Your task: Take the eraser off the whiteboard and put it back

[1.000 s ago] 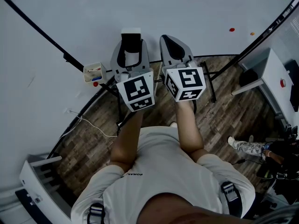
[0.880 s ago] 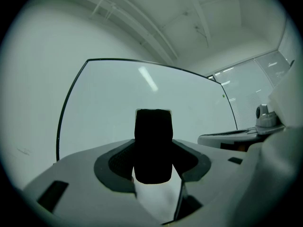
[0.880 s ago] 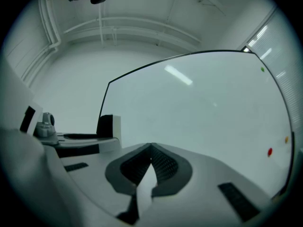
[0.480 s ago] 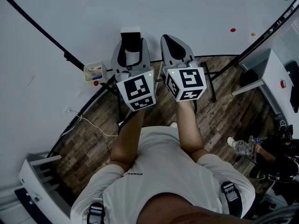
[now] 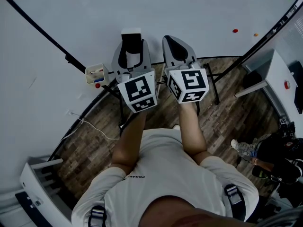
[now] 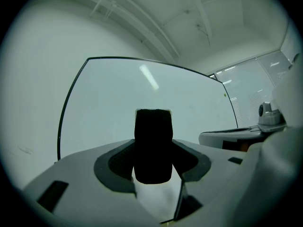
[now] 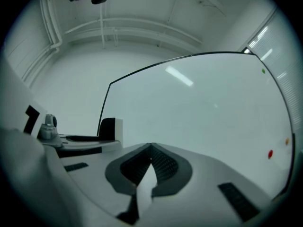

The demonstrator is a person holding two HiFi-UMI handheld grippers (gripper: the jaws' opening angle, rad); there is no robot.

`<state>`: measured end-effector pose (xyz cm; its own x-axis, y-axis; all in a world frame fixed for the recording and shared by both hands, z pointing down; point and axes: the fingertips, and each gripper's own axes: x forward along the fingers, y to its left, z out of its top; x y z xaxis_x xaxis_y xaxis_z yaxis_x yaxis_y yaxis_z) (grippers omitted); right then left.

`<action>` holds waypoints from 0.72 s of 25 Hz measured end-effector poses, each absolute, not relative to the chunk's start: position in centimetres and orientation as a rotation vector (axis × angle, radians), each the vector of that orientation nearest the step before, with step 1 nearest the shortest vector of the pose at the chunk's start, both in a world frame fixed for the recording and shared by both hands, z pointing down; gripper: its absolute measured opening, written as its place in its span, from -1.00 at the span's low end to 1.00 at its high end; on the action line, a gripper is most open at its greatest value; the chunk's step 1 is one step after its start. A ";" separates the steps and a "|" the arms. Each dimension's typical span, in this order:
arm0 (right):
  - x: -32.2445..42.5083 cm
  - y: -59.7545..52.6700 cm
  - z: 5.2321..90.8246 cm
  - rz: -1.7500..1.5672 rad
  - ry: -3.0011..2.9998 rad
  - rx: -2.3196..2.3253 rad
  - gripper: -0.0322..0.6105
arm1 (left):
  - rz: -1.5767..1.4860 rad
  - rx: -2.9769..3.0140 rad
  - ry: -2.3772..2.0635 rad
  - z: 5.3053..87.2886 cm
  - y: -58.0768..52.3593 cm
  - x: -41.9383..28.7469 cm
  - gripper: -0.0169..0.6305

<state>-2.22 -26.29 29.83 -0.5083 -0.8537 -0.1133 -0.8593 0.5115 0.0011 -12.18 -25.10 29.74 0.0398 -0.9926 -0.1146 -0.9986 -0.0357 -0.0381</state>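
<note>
While the left gripper (image 5: pixel 132 48) grips the eraser (image 5: pixel 132 34) between wide-set fingers, its white side facing the whiteboard (image 5: pixel 199 8), I cannot tell whether it touches the surface. That is the main risk. If the fingers let go before the eraser sits flat on the board, it would likely fall past the frame (image 5: pixel 47 38) to the floor (image 5: pixel 99 145). A tilted approach could land one corner first and twist the eraser in the grip, and a hard push might rock the board on its stand. The right gripper (image 5: pixel 171 41), its fingers shut on nothing, sits just right of the left one, so a sideways move could knock the two together. A small marker box (image 5: pixel 93 73) hangs at the board's near edge, to the left. The board is bare to the left, right and far side, and the red magnet (image 5: pixel 235 30) is well off to the right.
</note>
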 end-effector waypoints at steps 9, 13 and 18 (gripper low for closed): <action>-2.3 -26.4 29.5 0.092 2.647 -1.496 -0.86 | 0.061 -2.193 2.097 29.5 -25.4 -12.0 -0.26; -2.5 -26.3 29.5 0.089 2.650 -1.486 -0.86 | 0.065 -2.193 2.098 29.4 -25.4 -12.0 -0.26; -2.5 -26.2 29.5 0.088 2.655 -1.483 -0.86 | 0.102 -2.205 2.108 29.1 -25.3 -12.0 -0.26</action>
